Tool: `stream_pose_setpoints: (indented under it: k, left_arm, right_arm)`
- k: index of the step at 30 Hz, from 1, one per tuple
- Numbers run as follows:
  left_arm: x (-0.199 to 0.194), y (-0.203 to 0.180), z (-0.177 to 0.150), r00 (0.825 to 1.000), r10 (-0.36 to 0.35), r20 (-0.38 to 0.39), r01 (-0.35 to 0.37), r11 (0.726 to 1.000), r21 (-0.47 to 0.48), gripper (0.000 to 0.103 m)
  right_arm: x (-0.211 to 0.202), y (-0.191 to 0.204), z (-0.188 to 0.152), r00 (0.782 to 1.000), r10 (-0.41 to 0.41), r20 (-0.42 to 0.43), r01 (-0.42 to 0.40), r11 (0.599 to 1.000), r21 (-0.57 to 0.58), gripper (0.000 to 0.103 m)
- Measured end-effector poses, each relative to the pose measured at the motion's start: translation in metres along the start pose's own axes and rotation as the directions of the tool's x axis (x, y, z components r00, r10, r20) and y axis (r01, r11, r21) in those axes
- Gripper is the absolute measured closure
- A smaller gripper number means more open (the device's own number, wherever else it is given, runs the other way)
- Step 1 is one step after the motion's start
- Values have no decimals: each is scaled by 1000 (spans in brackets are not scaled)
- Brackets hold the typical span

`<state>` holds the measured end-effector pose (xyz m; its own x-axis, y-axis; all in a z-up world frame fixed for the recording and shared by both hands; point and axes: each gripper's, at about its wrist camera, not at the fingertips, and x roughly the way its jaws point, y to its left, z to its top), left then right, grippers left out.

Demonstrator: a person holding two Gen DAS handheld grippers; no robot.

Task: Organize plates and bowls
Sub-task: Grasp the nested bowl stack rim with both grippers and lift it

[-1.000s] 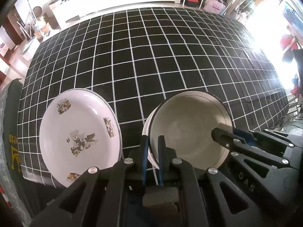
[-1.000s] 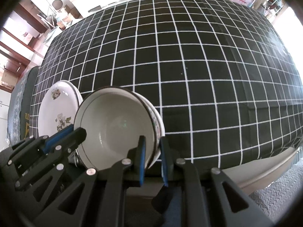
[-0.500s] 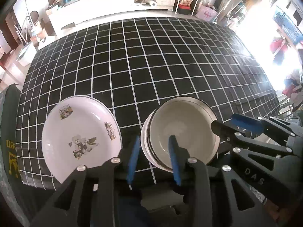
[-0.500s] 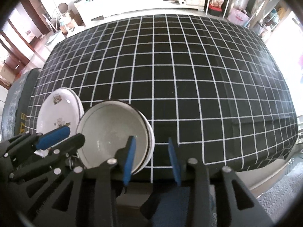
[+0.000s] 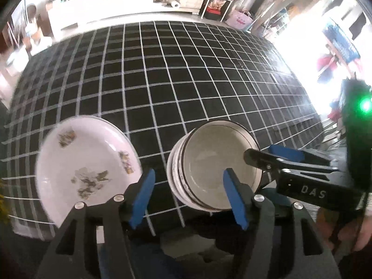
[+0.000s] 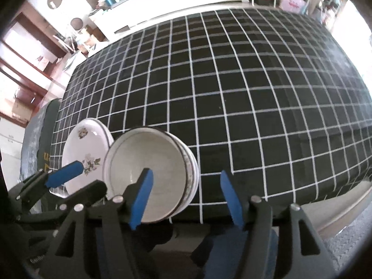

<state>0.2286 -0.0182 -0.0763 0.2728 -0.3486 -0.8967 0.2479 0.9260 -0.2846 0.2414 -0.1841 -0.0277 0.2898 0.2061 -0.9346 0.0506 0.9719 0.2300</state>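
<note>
A stack of white bowls with dark rims (image 5: 216, 162) sits near the front edge of the table; it also shows in the right wrist view (image 6: 151, 174). A stack of white plates with a floral print (image 5: 86, 165) lies just left of the bowls, seen too in the right wrist view (image 6: 86, 158). My left gripper (image 5: 189, 195) is open and empty, lifted above and in front of the bowls. My right gripper (image 6: 186, 197) is open and empty, just right of the bowl stack. The right gripper also shows in the left wrist view (image 5: 274, 155) beside the bowls.
The table wears a black cloth with a white grid (image 5: 162, 69), (image 6: 232, 81). Its front edge drops off just behind the dishes (image 6: 302, 200). White cabinets and clutter (image 5: 116, 4) stand beyond the far edge. A dark green chair back (image 6: 41, 125) stands at the left.
Both grippers have opened wide, let go of the bowl rim and drawn back and up. The bowl now rests on the bowl stack.
</note>
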Motion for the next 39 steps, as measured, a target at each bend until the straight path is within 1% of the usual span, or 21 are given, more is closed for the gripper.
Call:
stream_pose_setpoints:
  k: [2,7,11,13,15,19,21,26,28,31,36,39]
  left_arm:
    - [11,8,2,1000,-20,-23,19,1000,-20,44]
    - [36,20,2,997,-21,-74,18,999,-40,44]
    - [51,21,-2,993,-45,-107,42,999,-29,44]
    - [57,22,-3,990,-59,-124,56,998,-31,44]
    - [63,21,-4,989,-65,-134,62,998,-25,44]
    - [71,18,-6,986,-71,-153,71,997,-5,44]
    - [74,16,-6,984,-74,-164,76,997,3,44]
    - [80,5,-11,982,-88,-167,94,995,26,43]
    - [82,-5,-13,984,-77,-163,85,996,41,42]
    - [83,-7,-15,983,-83,-161,90,995,33,42]
    - [82,-12,-14,985,-64,-158,72,996,44,40]
    - [83,-17,-14,985,-59,-161,66,997,38,40]
  right_arm:
    - [6,-6,0,1000,9,-17,-9,1000,27,38]
    - [24,-9,1,998,29,-56,-26,998,58,38]
    - [40,-14,1,993,76,-94,-66,993,101,38]
    - [47,-15,0,990,86,-108,-73,990,118,38]
    - [49,-17,-1,990,91,-112,-77,989,124,38]
    - [54,-21,-3,983,137,-124,-118,981,151,38]
    - [54,-22,-3,982,147,-122,-127,979,157,38]
    - [56,-30,-4,973,196,-125,-169,966,194,38]
    - [55,-32,-5,974,193,-120,-169,968,188,38]
    - [52,-30,-7,978,175,-115,-154,974,168,38]
    - [57,-26,-9,969,215,-122,-188,961,204,39]
    - [56,-26,-9,971,208,-115,-180,959,218,39]
